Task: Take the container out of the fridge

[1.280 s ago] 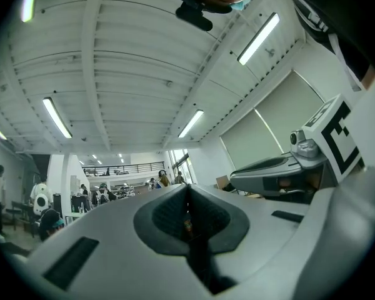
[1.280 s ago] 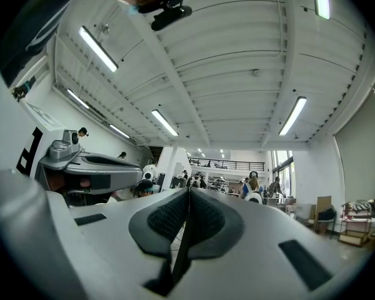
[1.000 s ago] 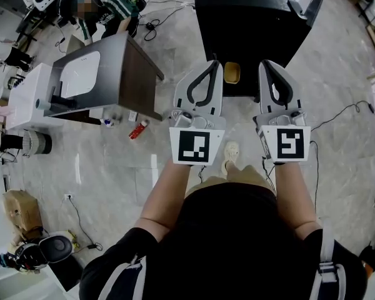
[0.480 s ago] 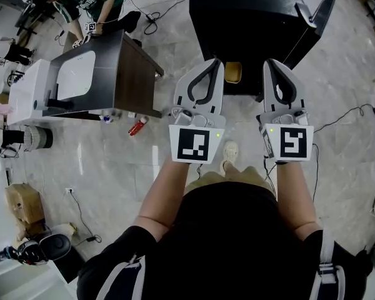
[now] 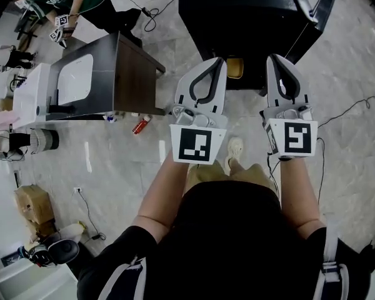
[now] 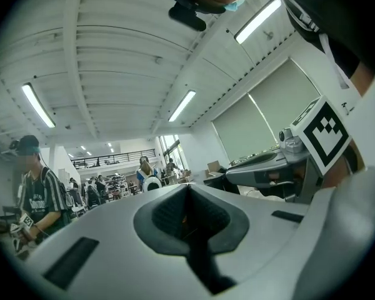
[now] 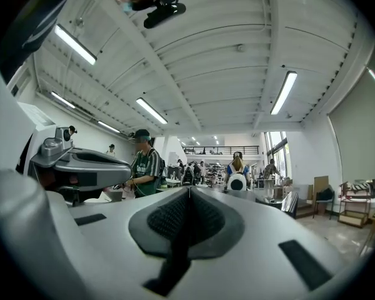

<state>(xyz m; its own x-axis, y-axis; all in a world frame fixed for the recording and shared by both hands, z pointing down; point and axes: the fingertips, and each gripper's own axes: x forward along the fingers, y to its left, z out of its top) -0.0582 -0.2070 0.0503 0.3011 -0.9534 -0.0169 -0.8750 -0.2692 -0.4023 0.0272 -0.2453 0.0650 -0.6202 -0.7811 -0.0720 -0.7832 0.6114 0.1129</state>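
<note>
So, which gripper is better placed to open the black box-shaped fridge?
Right, probably. The right gripper hangs nearer the grey handle at the black fridge's right side; the left gripper would have to cross over. Both are shut and empty.

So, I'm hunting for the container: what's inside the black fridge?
Only a yellowish container shows, low at the front edge of the black fridge. From this steep downward view, the fridge's top covers the rest of the interior, so nothing else inside can be seen.
</note>
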